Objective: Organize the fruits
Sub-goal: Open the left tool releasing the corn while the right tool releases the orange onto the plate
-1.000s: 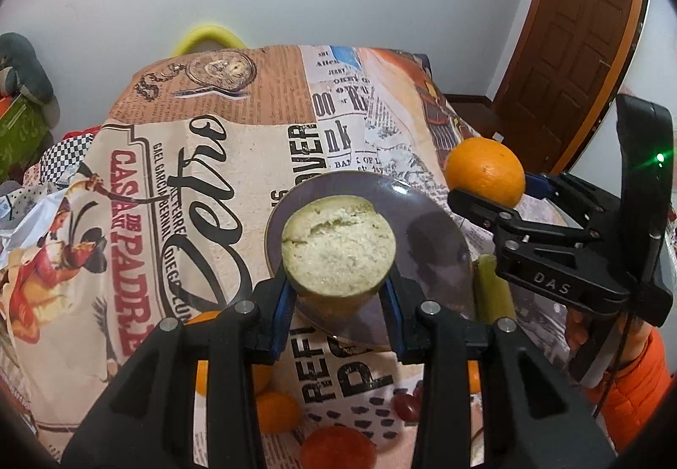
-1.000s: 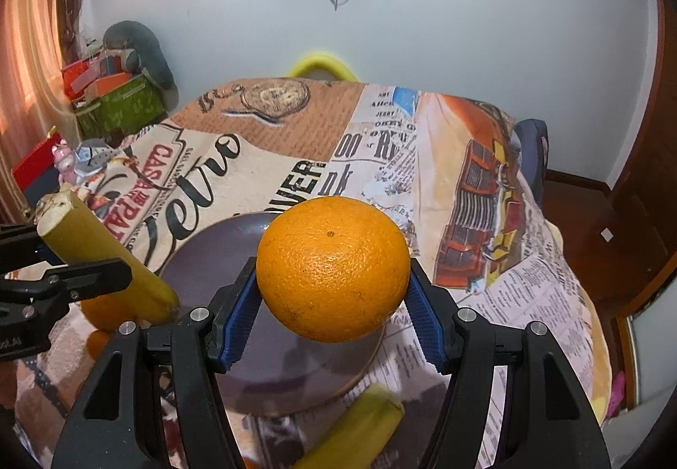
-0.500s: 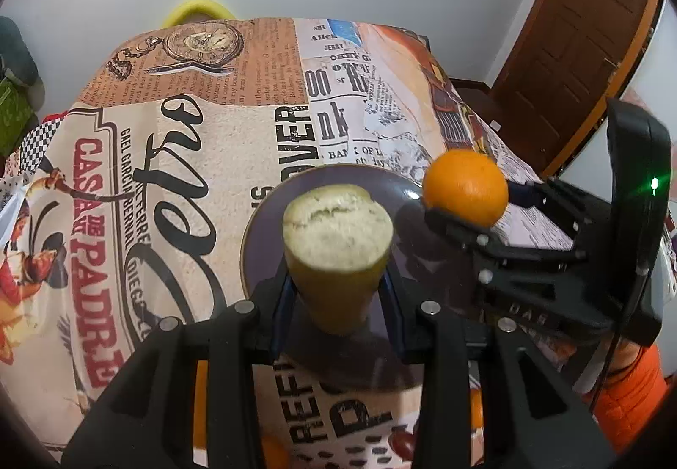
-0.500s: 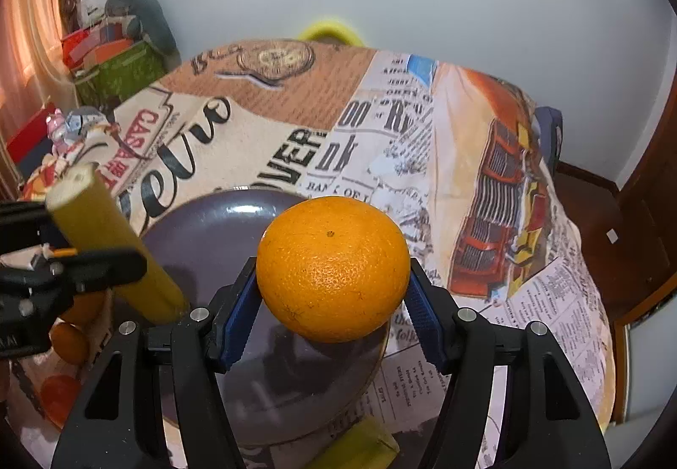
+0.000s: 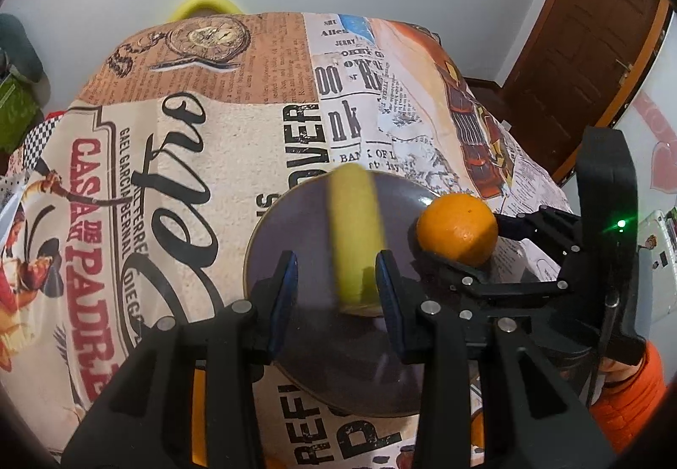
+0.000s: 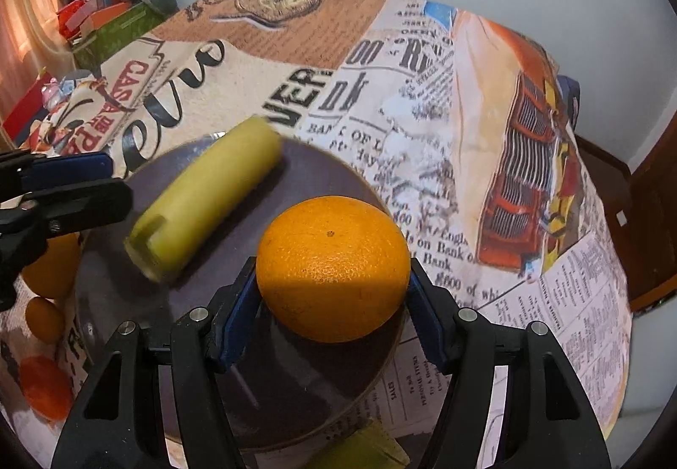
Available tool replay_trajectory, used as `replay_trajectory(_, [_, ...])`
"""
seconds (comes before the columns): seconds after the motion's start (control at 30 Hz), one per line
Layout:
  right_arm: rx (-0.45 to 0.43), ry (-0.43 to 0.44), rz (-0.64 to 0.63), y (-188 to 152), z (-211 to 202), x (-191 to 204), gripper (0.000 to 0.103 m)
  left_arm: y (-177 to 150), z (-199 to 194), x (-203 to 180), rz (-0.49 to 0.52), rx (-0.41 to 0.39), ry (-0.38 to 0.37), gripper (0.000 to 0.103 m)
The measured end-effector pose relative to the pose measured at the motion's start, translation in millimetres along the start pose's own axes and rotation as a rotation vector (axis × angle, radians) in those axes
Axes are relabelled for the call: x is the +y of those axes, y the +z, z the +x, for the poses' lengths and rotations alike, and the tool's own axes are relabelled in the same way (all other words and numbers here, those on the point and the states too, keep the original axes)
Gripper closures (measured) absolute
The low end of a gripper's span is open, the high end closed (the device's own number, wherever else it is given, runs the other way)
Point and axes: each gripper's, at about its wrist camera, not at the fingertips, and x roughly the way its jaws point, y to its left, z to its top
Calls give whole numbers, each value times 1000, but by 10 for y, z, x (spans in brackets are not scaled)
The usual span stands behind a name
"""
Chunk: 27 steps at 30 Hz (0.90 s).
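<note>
A dark round plate point(image 5: 304, 240) point(image 6: 321, 181) sits on the printed tablecloth. A yellow banana piece point(image 5: 354, 232) point(image 6: 203, 202), blurred with motion, lies on the plate just ahead of my left gripper point(image 5: 336, 291), whose jaws stand open around its near end. My right gripper point(image 6: 332, 295) point(image 5: 465, 261) is shut on a large orange point(image 6: 333, 268) point(image 5: 457, 234), held low over the plate's right side.
More fruit lies near the front table edge: small oranges point(image 6: 50, 266) and a red fruit point(image 6: 44, 388) left of the plate, another banana piece point(image 6: 359, 450) in front. A green box point(image 6: 114, 28) stands beyond the table's left, a brown door point(image 5: 592, 28) at right.
My left gripper has opened and the banana piece has dropped flat onto the plate. My right gripper has lowered the orange toward the plate's right side.
</note>
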Motion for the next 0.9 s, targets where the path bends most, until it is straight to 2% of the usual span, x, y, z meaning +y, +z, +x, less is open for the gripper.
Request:
replay_trajectory(0.07, [-21, 5, 9, -2, -59, -17, 39, -17, -29, 20, -2, -3, 2, 66])
replay_trajectory(0.13, [-52, -17, 14, 16, -152, -32, 28, -29, -73, 25, 1, -12, 9, 66])
replay_trajectory(0.2, [-102, -12, 15, 21, -297, -58, 24, -44, -139, 25, 0, -23, 12, 66])
replay_trajectory(0.5, [-161, -81, -8, -46, -696, 16, 24, -135, -528, 12, -2, -77, 34, 66])
replay_trajectory(0.9, [-167, -83, 26, -460, -1114, 136, 24, -526, -1111, 18, -14, -117, 67, 64])
